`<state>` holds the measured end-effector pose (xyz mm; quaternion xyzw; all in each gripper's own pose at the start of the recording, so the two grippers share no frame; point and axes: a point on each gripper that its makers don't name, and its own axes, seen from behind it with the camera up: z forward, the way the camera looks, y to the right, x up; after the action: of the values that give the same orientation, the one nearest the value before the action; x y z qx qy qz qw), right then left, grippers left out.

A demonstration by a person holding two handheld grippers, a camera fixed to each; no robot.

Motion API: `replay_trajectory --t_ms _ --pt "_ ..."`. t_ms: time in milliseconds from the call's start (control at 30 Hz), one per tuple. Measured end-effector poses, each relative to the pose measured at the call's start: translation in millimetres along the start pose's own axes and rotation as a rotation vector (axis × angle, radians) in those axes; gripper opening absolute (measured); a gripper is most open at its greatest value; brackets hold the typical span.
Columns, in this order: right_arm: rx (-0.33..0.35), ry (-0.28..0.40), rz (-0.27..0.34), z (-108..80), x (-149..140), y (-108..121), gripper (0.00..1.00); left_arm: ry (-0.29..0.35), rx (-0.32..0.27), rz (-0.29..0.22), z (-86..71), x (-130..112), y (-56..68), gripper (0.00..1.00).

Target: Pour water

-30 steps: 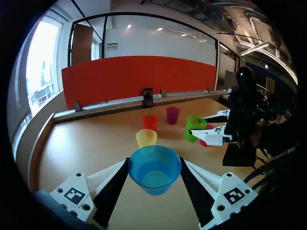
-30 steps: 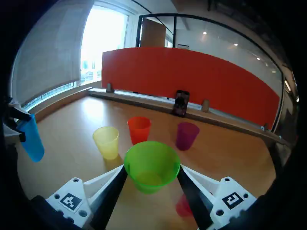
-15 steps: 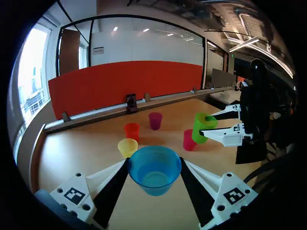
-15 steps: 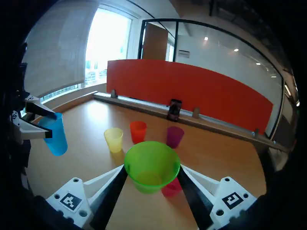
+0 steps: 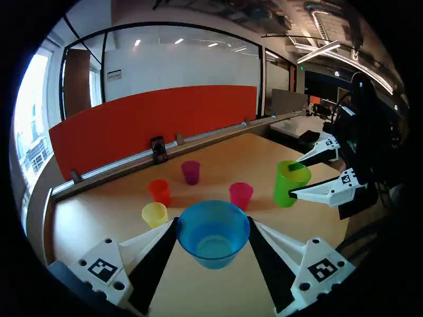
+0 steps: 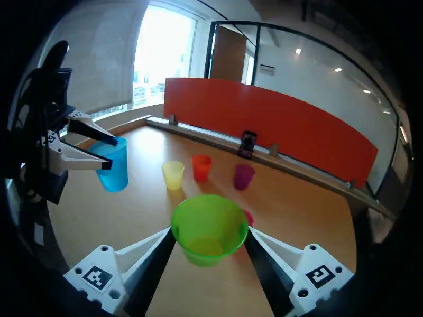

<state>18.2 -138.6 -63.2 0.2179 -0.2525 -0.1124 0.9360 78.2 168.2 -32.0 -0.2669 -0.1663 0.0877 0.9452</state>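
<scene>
Wooden table [image 5: 264,153], orange partition [image 5: 158,119] (bright window [image 6: 158,53] beside it)

A blue cup [image 5: 213,240], a green cup [image 6: 209,228], a yellow cup [image 5: 154,214], a red cup [image 5: 159,191], a purple cup [image 5: 190,171] and a pink cup [image 5: 240,194] are showing against a tan surface [image 5: 95,211] and an orange-red divider [image 5: 158,119].

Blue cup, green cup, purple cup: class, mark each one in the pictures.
blue cup [image 5: 213,232], left gripper view, inner wall.
green cup [image 6: 209,224], right gripper view, inner wall.
purple cup [image 5: 191,172], left gripper view, outer side.
</scene>
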Motion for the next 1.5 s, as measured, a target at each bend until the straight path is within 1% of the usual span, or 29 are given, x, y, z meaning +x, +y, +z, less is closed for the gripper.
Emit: replay_trajectory --t_ms 200,300,400,600,700,800,900,1067,1300,1500 --pt "0.040 -0.005 -0.028 -14.9 -2 -5 0.92 -0.012 -0.061 0.053 1.8 8 24.1 0.90" --pt "0.059 -0.006 -0.052 -18.3 -2 -9 0.92 -0.025 -0.097 0.084 1.8 10 37.4 0.90" --pt "0.075 -0.005 -0.068 -19.8 -2 -12 0.92 -0.032 -0.124 0.118 1.2 15 47.6 0.90" --pt "0.106 -0.001 -0.080 -20.8 -1 -19 0.92 -0.032 -0.164 0.174 -0.3 30 62.5 0.90" --pt "0.126 0.003 -0.086 -22.4 0 -23 0.92 -0.025 -0.170 0.222 -0.1 39 66.6 0.90" --pt "0.143 0.006 -0.096 -24.4 2 -26 0.92 -0.018 -0.168 0.262 0.6 47 68.0 0.90" --pt "0.154 0.009 -0.108 -26.1 4 -28 0.92 -0.011 -0.164 0.291 1.0 55 68.0 0.90" --pt "0.174 0.015 -0.112 -27.9 8 -32 0.92 -0.003 -0.158 0.341 0.3 66 69.1 0.90" --pt "0.195 0.033 -0.110 -29.4 15 -41 0.92 0.013 -0.157 0.411 -1.8 79 76.4 0.90" --pt "0.209 0.048 -0.109 -32.3 20 -49 0.92 0.014 -0.158 0.479 -3.8 88 82.7 0.90"
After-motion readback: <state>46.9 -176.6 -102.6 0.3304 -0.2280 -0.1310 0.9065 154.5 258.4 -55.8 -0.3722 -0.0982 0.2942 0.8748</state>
